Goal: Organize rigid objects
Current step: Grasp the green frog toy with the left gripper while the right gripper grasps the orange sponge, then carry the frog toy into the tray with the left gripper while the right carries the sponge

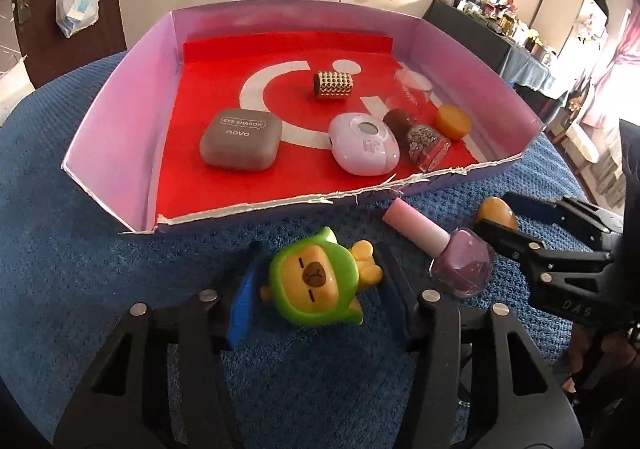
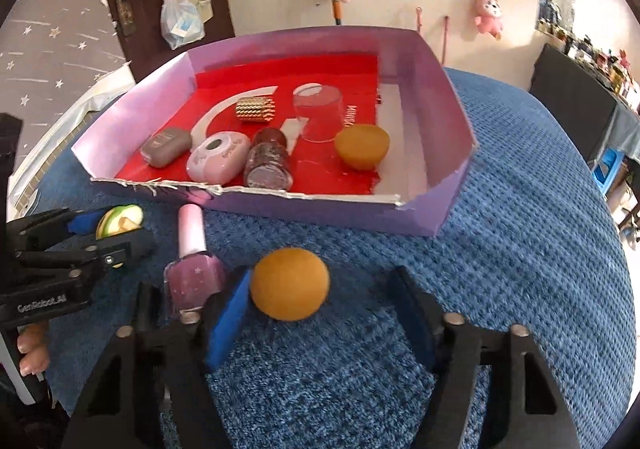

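A green and yellow toy figure [image 1: 316, 285] lies on the blue cloth between the fingers of my open left gripper [image 1: 318, 281]; the fingers stand either side of it, with a gap on the right. An orange ball [image 2: 289, 283] lies on the cloth between the fingers of my open right gripper [image 2: 320, 309], against the left blue pad. A pink nail polish bottle [image 1: 444, 247] lies on the cloth between the two grippers; it also shows in the right wrist view [image 2: 193, 265]. The purple box [image 1: 116, 121] with a red floor stands just beyond.
The box [image 2: 448, 121] holds a grey eye shadow case [image 1: 240, 141], a pale pink case [image 1: 364, 143], a gold studded cylinder [image 1: 331, 86], a glitter bottle [image 1: 424, 139], a clear cup [image 2: 318, 111] and an orange cup-shaped piece [image 2: 362, 147]. The blue cloth [image 2: 520, 209] covers the table.
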Tool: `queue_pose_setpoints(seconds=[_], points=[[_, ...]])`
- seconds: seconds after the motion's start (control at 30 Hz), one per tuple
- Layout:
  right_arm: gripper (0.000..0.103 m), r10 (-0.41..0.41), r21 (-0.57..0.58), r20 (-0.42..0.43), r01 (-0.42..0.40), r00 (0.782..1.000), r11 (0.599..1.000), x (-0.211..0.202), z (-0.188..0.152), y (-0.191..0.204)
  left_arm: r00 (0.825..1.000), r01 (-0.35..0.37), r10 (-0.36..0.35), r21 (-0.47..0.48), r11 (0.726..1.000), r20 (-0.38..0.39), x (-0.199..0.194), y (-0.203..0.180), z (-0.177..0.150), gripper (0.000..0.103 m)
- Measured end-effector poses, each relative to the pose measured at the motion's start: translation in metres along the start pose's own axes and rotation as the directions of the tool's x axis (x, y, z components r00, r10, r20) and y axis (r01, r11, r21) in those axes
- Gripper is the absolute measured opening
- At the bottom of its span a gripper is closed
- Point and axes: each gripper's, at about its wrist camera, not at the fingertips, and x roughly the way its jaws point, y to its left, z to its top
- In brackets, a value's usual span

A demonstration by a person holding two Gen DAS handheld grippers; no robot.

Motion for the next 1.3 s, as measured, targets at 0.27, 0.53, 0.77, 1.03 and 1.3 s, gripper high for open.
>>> queue_pose_setpoints(seconds=[0.27, 0.53, 0.77, 1.03, 1.3], points=[[0.04, 0.027, -0.046, 0.022, -0.026, 0.999, 0.999, -0.006, -0.001, 0.014, 1.0, 0.009, -0.009, 0.008, 1.0, 0.028, -0.011, -0.002, -0.003, 0.052], [0.04, 0.026, -0.047, 0.035, -0.025, 0.999, 0.999, -0.013, -0.001, 0.015, 0.999, 0.005, -0.005, 0.014, 1.0, 0.041, -0.016, -0.005, -0.004, 0.052], [0.04, 0.026, -0.047, 0.033, -0.024, 0.999, 0.999, -0.014, -0.005, 0.015, 0.999, 0.006, -0.007, 0.018, 1.0, 0.052, -0.021, -0.007, -0.004, 0.052], [0.04, 0.066, -0.069, 0.081, -0.06, 0.995, 0.996, -0.029, 0.005, 0.019, 0.995, 0.023, -0.027, 0.038, 0.999, 0.099, -0.042, -0.011, 0.014, 0.052], [0.04, 0.098, -0.118, 0.142, -0.081, 0.985, 0.99, -0.039, 0.061, 0.029, 0.993, 0.014, -0.021, 0.055, 0.998, 0.116, -0.043, 0.0, 0.066, 0.052]])
